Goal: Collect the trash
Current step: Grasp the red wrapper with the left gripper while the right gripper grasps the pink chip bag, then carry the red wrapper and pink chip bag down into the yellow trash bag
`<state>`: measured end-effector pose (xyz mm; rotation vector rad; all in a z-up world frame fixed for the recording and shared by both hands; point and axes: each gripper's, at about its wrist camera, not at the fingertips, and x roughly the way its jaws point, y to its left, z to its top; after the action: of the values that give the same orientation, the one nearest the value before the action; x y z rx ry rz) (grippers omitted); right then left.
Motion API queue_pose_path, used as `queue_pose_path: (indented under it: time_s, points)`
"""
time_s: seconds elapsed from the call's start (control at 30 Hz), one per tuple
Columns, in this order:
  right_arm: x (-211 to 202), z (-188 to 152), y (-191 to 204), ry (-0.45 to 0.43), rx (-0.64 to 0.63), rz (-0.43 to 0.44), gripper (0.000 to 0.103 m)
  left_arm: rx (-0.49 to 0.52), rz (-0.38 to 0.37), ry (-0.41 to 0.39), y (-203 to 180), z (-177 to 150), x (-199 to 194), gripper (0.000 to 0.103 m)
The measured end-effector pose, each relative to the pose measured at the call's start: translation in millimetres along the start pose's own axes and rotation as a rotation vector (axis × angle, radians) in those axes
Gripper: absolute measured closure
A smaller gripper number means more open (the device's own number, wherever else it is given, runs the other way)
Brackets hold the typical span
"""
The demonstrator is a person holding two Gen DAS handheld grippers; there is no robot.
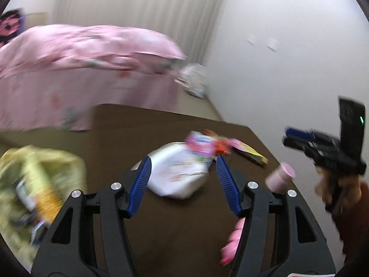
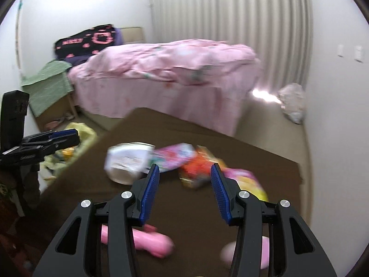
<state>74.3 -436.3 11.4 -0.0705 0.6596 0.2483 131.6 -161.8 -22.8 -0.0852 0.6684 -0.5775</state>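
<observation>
blurred: wrappers (image 2: 198,161), yellow bag (image 1: 34,184) | half-hidden: pink bottle (image 2: 143,240) behind fingers (image 2: 150,184)

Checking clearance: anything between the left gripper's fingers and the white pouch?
Nothing: left wrist view shows only bare brown table between open left gripper and white pouch.

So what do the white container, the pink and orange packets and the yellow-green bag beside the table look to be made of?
White container: probably glossy moulded plastic, with a smooth rounded body and a printed label. Packets: seemingly thin printed film or foil, crumpled, brightly coloured; blur hides detail. Yellow-green bag: likely thin translucent plastic film, since it is wrinkled and its contents show through.
</observation>
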Motion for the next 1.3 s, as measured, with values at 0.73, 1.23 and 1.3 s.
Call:
queue_pose_path:
  time_s: [0.73,1.23,1.3]
  points:
    - [159,-41,-130,0.303,0.060,0.173,0.059,0.116,0.046,0.424,-76,22,223,0.051]
    - [104,-19,-122,0.199,0.054,0.065,0.095,0.200,0.042,0.292,-87,20,170,0.069]
    - [92,-12,-116,0.177,0.042,0.047,0.095,0.189,0.028,0.269,-86,23,153,0.069]
